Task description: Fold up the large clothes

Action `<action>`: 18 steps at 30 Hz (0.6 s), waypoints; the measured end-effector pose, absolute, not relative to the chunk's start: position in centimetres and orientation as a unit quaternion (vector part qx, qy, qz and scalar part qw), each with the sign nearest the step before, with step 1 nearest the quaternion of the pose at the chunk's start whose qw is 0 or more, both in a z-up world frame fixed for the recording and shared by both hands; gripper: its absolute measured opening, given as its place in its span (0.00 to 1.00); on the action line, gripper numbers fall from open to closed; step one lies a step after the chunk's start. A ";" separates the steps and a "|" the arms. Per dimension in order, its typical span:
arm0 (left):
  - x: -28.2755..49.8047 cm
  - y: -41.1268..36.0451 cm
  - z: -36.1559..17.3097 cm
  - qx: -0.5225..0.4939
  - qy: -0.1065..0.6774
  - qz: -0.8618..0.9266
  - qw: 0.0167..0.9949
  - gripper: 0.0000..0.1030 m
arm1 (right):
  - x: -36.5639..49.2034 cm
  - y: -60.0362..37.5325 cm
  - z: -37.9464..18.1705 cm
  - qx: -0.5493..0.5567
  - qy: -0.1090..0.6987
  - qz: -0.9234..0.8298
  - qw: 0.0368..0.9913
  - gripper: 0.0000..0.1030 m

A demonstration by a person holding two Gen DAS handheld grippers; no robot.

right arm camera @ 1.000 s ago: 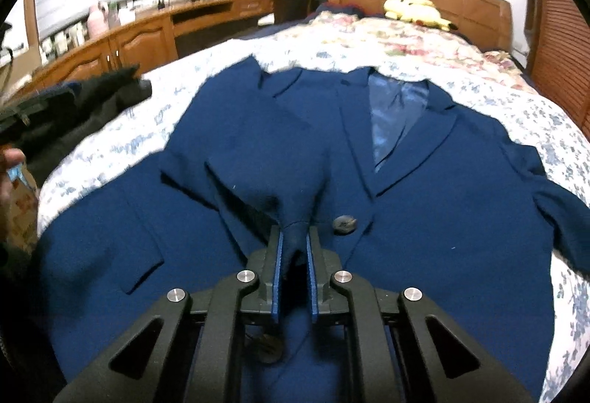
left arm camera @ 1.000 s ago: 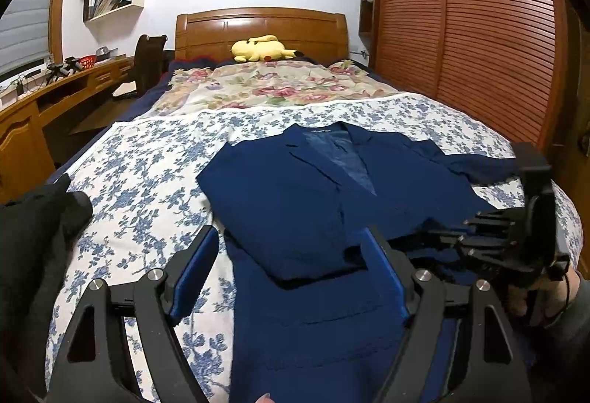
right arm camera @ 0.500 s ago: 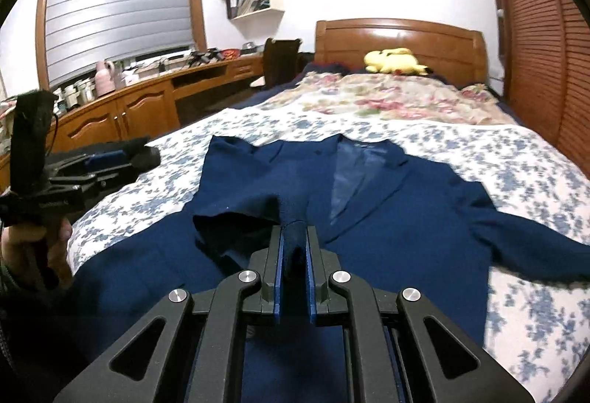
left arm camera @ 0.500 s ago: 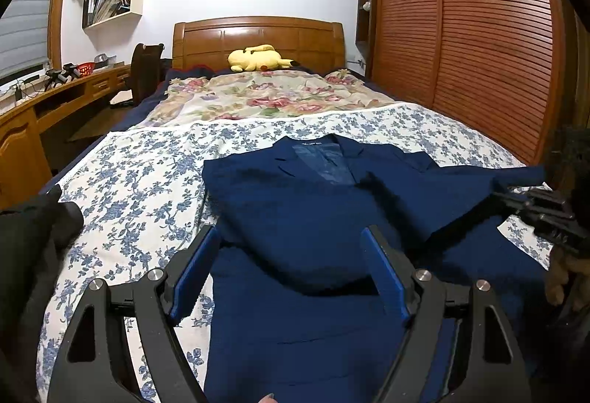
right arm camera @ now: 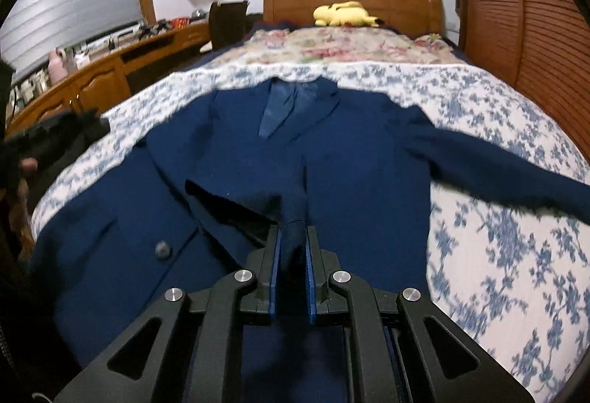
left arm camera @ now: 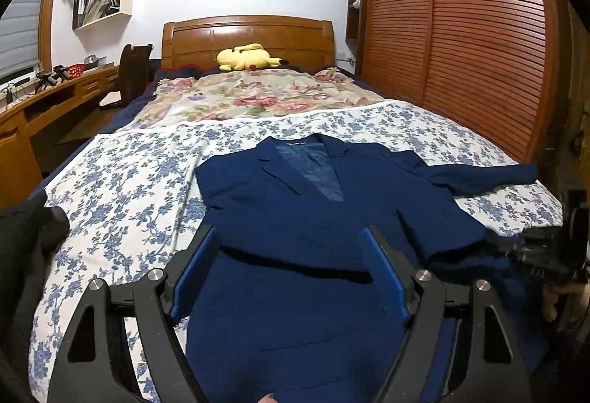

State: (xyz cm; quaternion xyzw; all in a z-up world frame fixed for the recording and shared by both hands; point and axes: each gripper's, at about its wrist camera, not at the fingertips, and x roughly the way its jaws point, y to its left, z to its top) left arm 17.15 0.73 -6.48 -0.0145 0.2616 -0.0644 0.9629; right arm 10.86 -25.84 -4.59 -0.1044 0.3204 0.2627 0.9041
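My right gripper pinches a fold of the navy jacket at lower centre. My left gripper hangs spread wide above the jacket's hem.

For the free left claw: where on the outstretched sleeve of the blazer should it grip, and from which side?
Probably the cuff end of the sleeve, from the bed's open edge: it lies flat and straight off the navy blazer, away from the right claw.

A yellow plush toy lies against the wooden headboard, beside a louvred wardrobe.
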 end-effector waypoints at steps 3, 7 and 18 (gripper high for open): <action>17.4 0.1 -6.3 -0.012 0.262 -0.069 0.963 0.78 | 9.9 -25.1 -5.2 -0.127 0.329 0.254 0.901 0.18; 17.5 -0.5 -6.1 -0.013 0.261 -0.076 0.962 0.78 | 9.1 -24.2 -4.6 -0.135 0.331 0.251 0.900 0.44; 18.0 -1.0 -5.4 -0.022 0.254 -0.087 0.963 0.78 | 12.1 -21.2 -3.3 -0.170 0.329 0.291 0.882 0.55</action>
